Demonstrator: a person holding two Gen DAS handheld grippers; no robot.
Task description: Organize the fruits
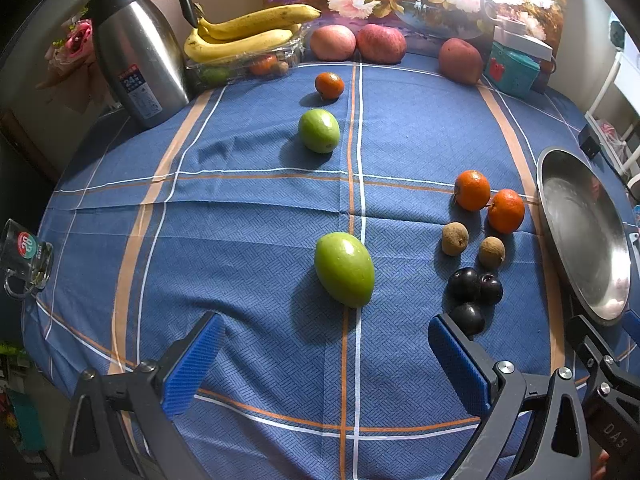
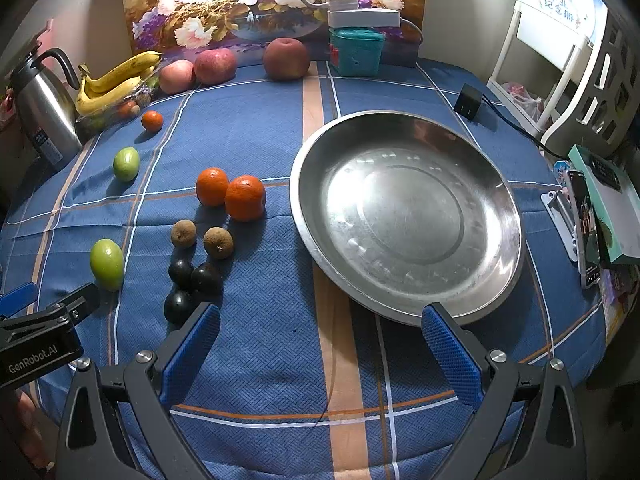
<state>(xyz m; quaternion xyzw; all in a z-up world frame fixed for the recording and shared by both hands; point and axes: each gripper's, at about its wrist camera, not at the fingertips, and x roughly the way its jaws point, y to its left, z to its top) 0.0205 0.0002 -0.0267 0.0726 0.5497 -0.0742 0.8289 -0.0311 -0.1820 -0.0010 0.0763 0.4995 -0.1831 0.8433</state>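
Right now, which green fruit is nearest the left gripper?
The larger oval green fruit, lying just ahead of the open left gripper; the other green fruit sits farther back.

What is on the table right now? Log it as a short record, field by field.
surface: blue checked tablecloth
metal dish: empty, right of the loose fruit
oranges: two, side by side near the dish
brown fruits: two, in front of the oranges
dark plums: three, clustered
green fruits: two, apart, left of the cluster
small orange: alone, far side
apples: three along the back
bananas: on a clear tray by the steel jug
left gripper: open, empty
right gripper: open, empty
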